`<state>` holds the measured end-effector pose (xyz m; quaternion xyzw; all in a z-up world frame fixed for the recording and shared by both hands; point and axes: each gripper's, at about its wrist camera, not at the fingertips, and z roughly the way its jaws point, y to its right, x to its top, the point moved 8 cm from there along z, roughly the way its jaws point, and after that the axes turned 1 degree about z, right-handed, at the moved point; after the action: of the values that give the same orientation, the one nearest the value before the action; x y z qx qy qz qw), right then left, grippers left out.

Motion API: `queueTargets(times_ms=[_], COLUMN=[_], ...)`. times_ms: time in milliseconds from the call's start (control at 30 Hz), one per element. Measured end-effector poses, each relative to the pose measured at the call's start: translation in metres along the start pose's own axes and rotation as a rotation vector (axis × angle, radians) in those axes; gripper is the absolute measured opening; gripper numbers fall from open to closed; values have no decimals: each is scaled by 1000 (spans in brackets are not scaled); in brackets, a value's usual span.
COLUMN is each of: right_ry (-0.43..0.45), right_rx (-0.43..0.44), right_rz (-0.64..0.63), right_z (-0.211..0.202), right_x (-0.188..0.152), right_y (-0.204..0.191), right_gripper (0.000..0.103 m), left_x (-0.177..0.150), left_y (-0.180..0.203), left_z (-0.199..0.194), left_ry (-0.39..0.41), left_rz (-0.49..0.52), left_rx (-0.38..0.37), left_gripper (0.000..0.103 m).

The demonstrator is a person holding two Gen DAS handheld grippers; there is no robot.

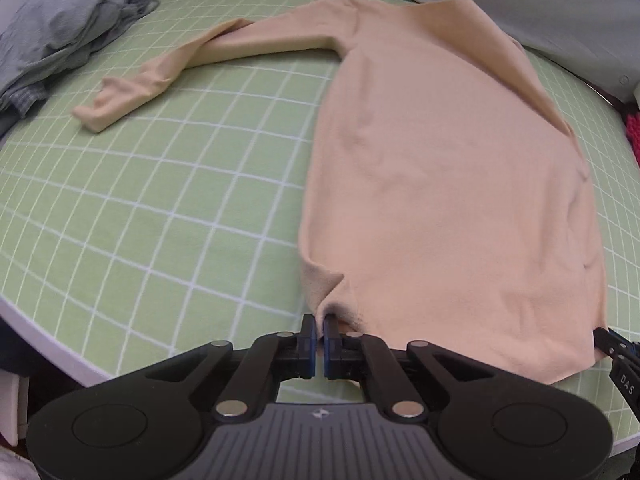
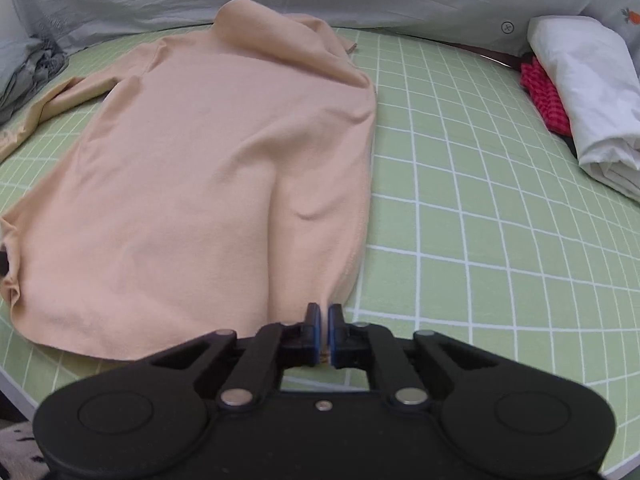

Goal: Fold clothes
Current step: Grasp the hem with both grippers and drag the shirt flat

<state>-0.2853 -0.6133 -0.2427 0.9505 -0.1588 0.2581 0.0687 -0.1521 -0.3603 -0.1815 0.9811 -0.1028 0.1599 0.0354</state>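
Both tongs are pinching the hem corners, left gripper (image 1: 319, 322) and right gripper (image 2: 324, 312), with the peach top (image 1: 440, 184) stretching flat toward twelve o'clock on the green mat (image 1: 160, 200), its free sleeve (image 1: 192, 64) trailing to ten.

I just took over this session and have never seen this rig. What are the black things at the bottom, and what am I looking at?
Each picture comes from a camera on a tool that a person holds. The black part below is that tool's two fingers. The left hand-held gripper pinches the near left hem corner of the peach long-sleeved top; the right hand-held gripper pinches the near right corner. The top lies on a green gridded mat, one sleeve out to the left. Grey clothes and folded white cloth lie aside.
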Motion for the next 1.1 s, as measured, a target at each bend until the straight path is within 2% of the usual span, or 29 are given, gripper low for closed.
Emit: queueTargets(times_ms=[133,233,300,333,367,400,433,567,667,700,733,767,800,967,1100], right_ry=[-29,-46,-57,-59,-60,-59,-57,-51,-52,-54,-55,-57,-59,-77,-119], right_rx=[20,31,35,28,16,15,22,58,51,53,56,58,60,46,94], right_rz=[17,47,96,128,151,172,195,278,257,242,228,214,199,227,267], right_z=[-6,-7,-6,-6,-6,-6,-5,-5,-4,-5,-5,-6,-6,-16,-21], right_x=[-10,-12,-12,-12,-13,-13,-14,-13,-14,-14,-14,-15,-15,-22,-34], right_y=[2,4,7,10,14,17,19,25,22,20,18,17,15,25,28], right_gripper=[5,5,9,17,31,36,41,46,41,36,21,8,5,4,4], left_x=[-14,-12,-7,-4,-2,1,4,8,5,4,3,2,2,-3,-4], left_y=[-31,-34,-29,-26,-23,-20,-16,-8,-14,-17,-19,-21,-23,-35,-54], left_z=[0,0,0,-1,-1,-1,0,1,4,5,6,7,7,12,11], left_ry=[-32,-24,-12,-6,0,5,6,2,-11,-15,-19,-24,-28,-49,-78], left_rz=[-134,-160,-145,-137,-129,-121,-109,-90,-109,-116,-122,-129,-135,-167,-259], left_rx=[-9,-6,-11,-14,-17,-19,-20,-44,-36,-34,-31,-29,-26,-14,-36], left_gripper=[3,9,31,37,47,54,56,60,57,44,30,4,2,2,2])
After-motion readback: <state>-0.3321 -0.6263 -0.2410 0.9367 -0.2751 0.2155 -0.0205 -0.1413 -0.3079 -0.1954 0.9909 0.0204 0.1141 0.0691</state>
